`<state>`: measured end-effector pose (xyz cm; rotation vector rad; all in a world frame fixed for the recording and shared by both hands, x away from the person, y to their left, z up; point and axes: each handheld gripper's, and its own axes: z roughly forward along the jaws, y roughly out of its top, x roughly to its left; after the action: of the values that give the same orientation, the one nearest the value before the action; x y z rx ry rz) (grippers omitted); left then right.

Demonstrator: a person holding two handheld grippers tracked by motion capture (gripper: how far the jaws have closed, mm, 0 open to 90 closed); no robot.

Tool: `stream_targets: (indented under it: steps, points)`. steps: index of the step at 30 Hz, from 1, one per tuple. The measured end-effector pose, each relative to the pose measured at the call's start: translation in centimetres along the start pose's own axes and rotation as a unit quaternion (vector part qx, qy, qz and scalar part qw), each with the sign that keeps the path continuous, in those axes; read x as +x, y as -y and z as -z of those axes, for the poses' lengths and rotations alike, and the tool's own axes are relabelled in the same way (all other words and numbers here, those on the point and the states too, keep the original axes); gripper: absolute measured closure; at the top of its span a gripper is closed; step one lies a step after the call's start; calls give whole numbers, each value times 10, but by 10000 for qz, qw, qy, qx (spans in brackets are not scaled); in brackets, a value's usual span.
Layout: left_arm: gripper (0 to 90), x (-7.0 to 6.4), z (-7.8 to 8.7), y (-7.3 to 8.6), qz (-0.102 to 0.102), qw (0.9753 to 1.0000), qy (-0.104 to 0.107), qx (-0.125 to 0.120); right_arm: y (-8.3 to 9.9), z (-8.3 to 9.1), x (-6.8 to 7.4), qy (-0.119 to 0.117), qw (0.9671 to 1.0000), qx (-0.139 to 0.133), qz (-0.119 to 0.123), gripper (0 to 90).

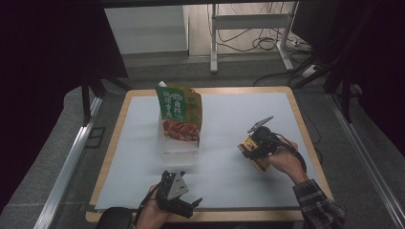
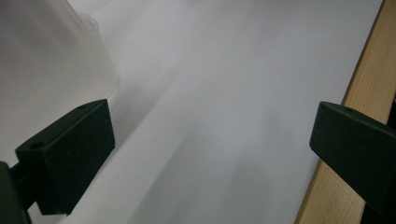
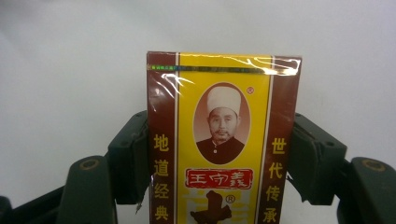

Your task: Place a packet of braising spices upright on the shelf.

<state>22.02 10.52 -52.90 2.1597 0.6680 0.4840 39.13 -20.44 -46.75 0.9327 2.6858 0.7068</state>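
Observation:
My right gripper (image 1: 253, 149) is shut on a yellow and maroon box (image 1: 259, 165) over the right part of the white mat (image 1: 239, 112). In the right gripper view the box (image 3: 224, 93) stands upright between the two jaws, wrapped in clear film, with a portrait and red label on its face. My left gripper (image 1: 193, 205) is low at the front edge of the mat, and in the left gripper view the left gripper (image 2: 212, 135) is open wide over bare mat. A green and yellow snack bag (image 1: 180, 110) stands in a clear plastic container (image 1: 176, 148) at the mat's middle.
The mat lies on a wooden table (image 1: 113, 143) whose edge (image 2: 355, 93) runs beside my left gripper. The clear container's wall (image 2: 46, 56) is close to the left jaw. A metal frame leg (image 1: 214, 43) and cables lie on the floor beyond the table.

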Motion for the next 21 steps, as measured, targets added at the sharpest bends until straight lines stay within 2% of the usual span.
stream_targets:
  steps: [9, 17, 21]
  points:
    - [0, 0, 0, 0, 50, 10000, 11, -45, -3, 16, 5, -97, 9980, -626, 80, 318]
    - [0, 1, 1, 0, 57, 10000, 14, -61, -9, 26, 9, -139, 9927, -1192, 105, 318]
    - [0, 1, 1, 0, 77, 9999, 11, -73, -12, 30, 11, -212, 9886, -1487, 124, 318]
